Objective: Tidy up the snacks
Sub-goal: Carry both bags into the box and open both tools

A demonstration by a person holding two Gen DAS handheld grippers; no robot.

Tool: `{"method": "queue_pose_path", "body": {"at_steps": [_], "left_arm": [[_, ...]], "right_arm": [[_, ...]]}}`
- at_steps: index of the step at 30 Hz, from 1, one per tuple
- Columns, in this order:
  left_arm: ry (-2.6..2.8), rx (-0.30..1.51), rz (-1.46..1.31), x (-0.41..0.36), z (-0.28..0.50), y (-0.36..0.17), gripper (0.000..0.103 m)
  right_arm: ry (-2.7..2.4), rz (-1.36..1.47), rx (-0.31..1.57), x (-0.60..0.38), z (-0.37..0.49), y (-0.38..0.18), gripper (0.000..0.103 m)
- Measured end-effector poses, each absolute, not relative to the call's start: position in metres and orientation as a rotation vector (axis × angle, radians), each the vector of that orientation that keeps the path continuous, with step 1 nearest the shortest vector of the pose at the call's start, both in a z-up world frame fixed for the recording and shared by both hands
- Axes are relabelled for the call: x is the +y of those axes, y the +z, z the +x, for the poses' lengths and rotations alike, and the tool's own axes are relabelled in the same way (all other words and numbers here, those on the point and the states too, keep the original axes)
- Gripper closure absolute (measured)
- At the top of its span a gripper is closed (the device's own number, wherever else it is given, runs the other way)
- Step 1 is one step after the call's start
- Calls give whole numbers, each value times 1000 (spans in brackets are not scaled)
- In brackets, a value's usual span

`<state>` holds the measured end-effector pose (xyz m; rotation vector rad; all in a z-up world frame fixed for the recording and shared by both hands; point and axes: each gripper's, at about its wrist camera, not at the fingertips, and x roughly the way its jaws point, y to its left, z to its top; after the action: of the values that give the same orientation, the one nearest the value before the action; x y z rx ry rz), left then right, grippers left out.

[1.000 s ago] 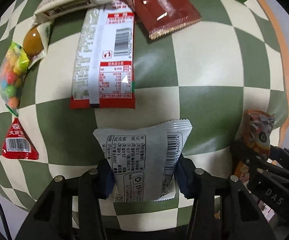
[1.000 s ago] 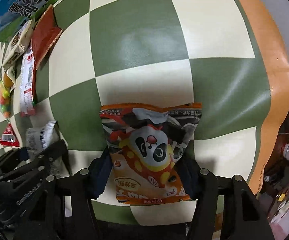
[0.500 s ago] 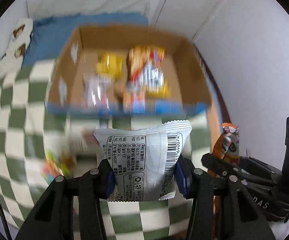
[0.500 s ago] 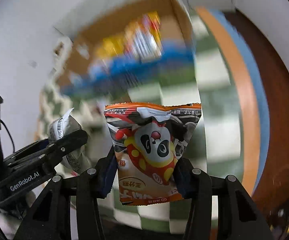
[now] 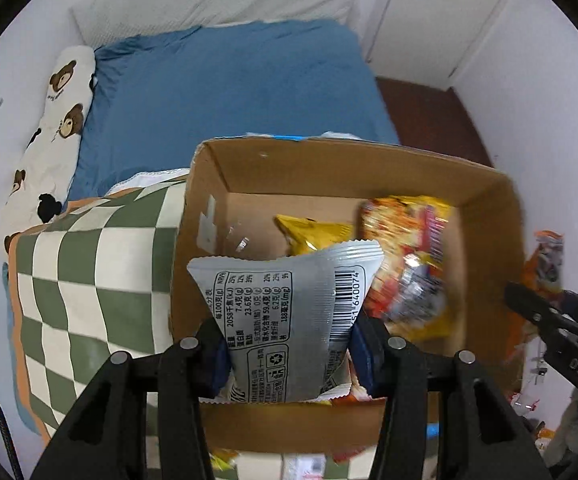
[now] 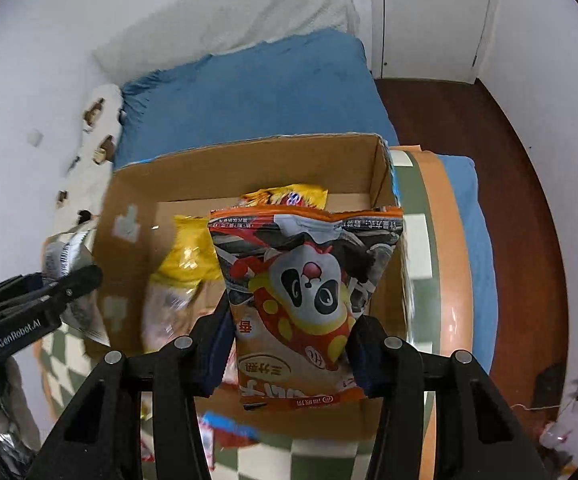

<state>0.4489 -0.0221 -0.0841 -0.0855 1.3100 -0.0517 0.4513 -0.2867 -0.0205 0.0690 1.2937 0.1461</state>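
My left gripper (image 5: 289,354) is shut on a silver snack packet (image 5: 285,312) printed with a nutrition table and a barcode. It hangs above the near part of an open cardboard box (image 5: 329,164). My right gripper (image 6: 291,350) is shut on an orange panda snack bag (image 6: 305,292), held over the same cardboard box (image 6: 249,160). Inside the box lie a yellow bag (image 5: 313,234), a red and yellow bag (image 5: 409,264) and other packets. The right gripper (image 5: 545,316) shows at the right edge of the left wrist view, and the left gripper (image 6: 55,286) at the left edge of the right wrist view.
The box stands on a green and cream checked cloth (image 5: 85,280) with an orange border (image 6: 449,264). Behind it lies a bed with a blue sheet (image 5: 225,88) and a bear-print pillow (image 5: 57,120). Dark wood floor (image 6: 509,184) and white doors (image 6: 429,16) are to the right.
Both grippers rose from the checked cloth with their packets and swung over the cardboard box. The loose snacks on the cloth have left both views; bed and room came into sight.
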Motion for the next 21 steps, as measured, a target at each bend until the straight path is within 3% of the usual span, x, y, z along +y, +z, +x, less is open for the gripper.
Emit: {"method": "queue_pose_path", "body": {"at_steps": [10,11,12,13,15,21], "left_arm": [[-25,1411,-106,-11,490,-132,56],[-25,1429,-100,-12,492,-137,53],[-24,1441,-99,-12,494,-139,43],[-25,1457,-107,-12,496,-143,26],[-36,1458,-109,-13,498,-146,17],[-33,1444,-95,-17,499,-145,17]], "right_arm": [[93,93,1366,-288,495,-83,51],[88,106,1369,-289,493,-88,51],[86,108,1376,-289,494,-92,49],[76,104,1389,-288,494,-96,47],[73,97,1417,-288,499,-106,12],[69,73,1413,-286,498,-112,11]]}}
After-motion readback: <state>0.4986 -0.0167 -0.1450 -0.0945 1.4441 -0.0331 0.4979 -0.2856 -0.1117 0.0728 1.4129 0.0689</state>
